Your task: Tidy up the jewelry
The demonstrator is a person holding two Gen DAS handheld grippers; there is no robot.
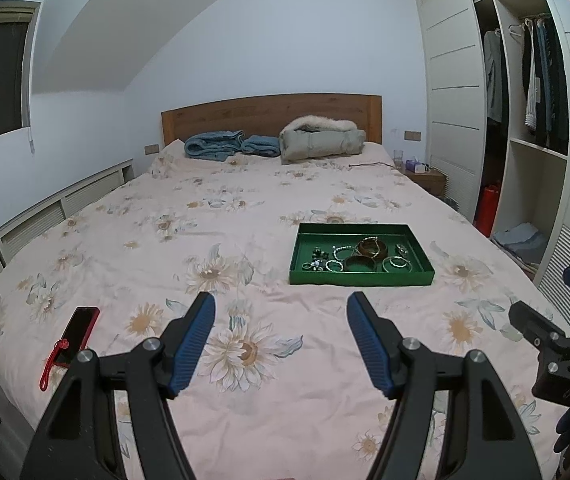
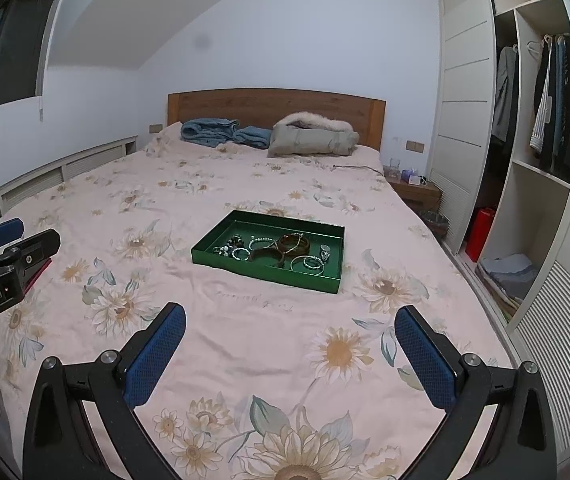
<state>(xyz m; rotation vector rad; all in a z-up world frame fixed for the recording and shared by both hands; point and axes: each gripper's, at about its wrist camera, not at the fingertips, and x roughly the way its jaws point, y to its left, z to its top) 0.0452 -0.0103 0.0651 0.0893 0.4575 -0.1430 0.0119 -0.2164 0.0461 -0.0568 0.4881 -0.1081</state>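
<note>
A green tray [image 2: 327, 276] sat on the flowered bedspread [image 2: 245, 352] toward the right half of the bed, well ahead of both grippers, and all the jewelry in sight lay inside it. Two brown wooden bangles [image 2: 293, 243] rested near the middle, silver bracelets [image 2: 308, 263] to their right, a beaded bracelet [image 2: 260, 242] and a cluster of small dark pieces [image 2: 232, 245] to the left. At this range the smaller pieces were hard to tell apart, so they may have been rings or charms. The pieces sat close together in the near half of the tray and none lay loose on the cover. That fits either a heap waiting to be sorted or a set already gathered in; the views did not settle which. The tray's long axis ran across the bed, roughly parallel to the headboard [image 2: 277, 108]; from the right wrist it looked skewed, its right end nearer. The left gripper [image 1: 281, 312] hovered low over the cover with its jaws spread wide and nothing between them. The right gripper [image 2: 291, 326] was likewise splayed and empty. A red phone [image 1: 81, 330] lay off to the left.
</note>
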